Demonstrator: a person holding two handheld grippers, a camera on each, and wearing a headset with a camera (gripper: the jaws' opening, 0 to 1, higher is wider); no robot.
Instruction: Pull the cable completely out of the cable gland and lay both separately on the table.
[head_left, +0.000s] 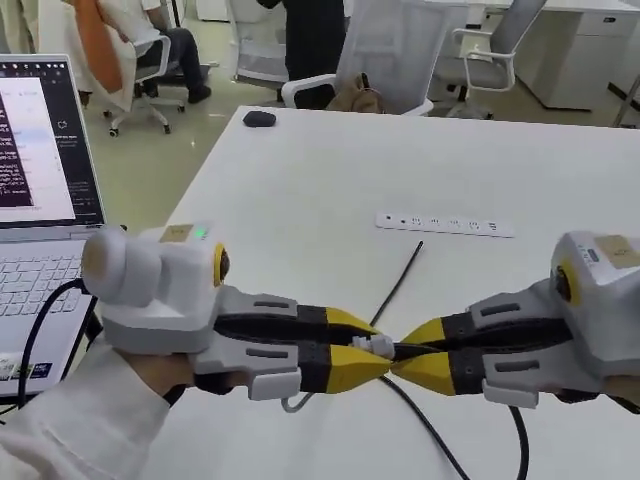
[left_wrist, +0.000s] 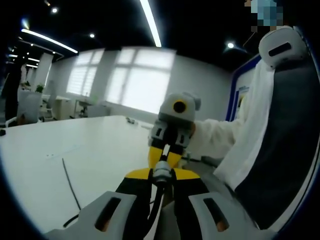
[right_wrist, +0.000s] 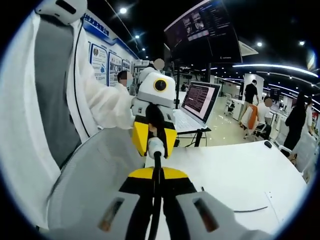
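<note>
Small whitish plastic cable gland (right_wrist: 155, 148) is being clamped in the yellow tips of the left hand-held gripper (head_left: 376, 349), with the jaws narrowed right down on it. It is being held just above the white bench (head_left: 330, 180), toward the near side. Thin black cable (head_left: 398, 282) is being pinched by the right hand-held gripper (head_left: 408, 362) just beside the gland, jaws nearly closed on it. Black cable is being seen on both sides of the gland, so it is judged not yet pulled out. Neither part is being laid down yet.

Reason for the grips, as judged: the gland is being fixed on one side so the cable can be drawn out along its axis by the other. The close grip is likely being used to stop the thin cable buckling or slipping.

Pose: the two hand-held grippers are being pointed tip to tip, one from the left and one from the right, roughly level and in line. One cable end is being left lying on the bench toward the far white power strip (head_left: 445, 224). Another run is being trailed toward the near edge.
</note>
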